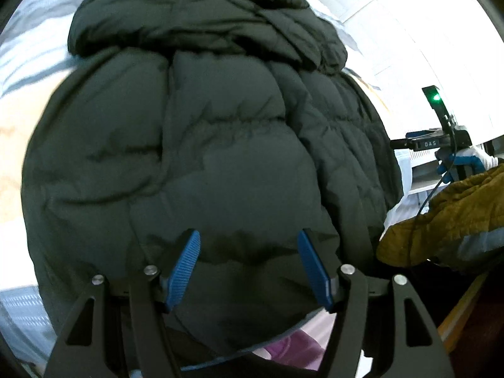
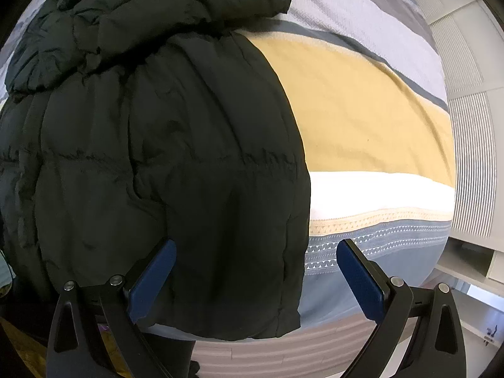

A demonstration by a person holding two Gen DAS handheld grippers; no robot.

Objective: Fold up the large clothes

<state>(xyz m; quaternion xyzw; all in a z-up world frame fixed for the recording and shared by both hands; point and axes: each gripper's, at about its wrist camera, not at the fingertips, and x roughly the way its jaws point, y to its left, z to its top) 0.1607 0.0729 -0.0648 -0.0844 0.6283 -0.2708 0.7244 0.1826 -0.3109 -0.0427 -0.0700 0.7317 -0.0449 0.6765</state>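
Black puffer jacket [image 1: 201, 145] on striped bedspread [image 2: 362, 119]; "DAS" label [image 1: 430, 144] on right tool [image 1: 441, 140].

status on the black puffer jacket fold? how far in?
Done: the black puffer jacket lies on the striped bedspread as a narrow bundle, sides apparently folded in, hood at the far end. In hand: nothing; the left gripper and right gripper are both open at the near hem. Left: probably grip the hem and fold it toward the hood.
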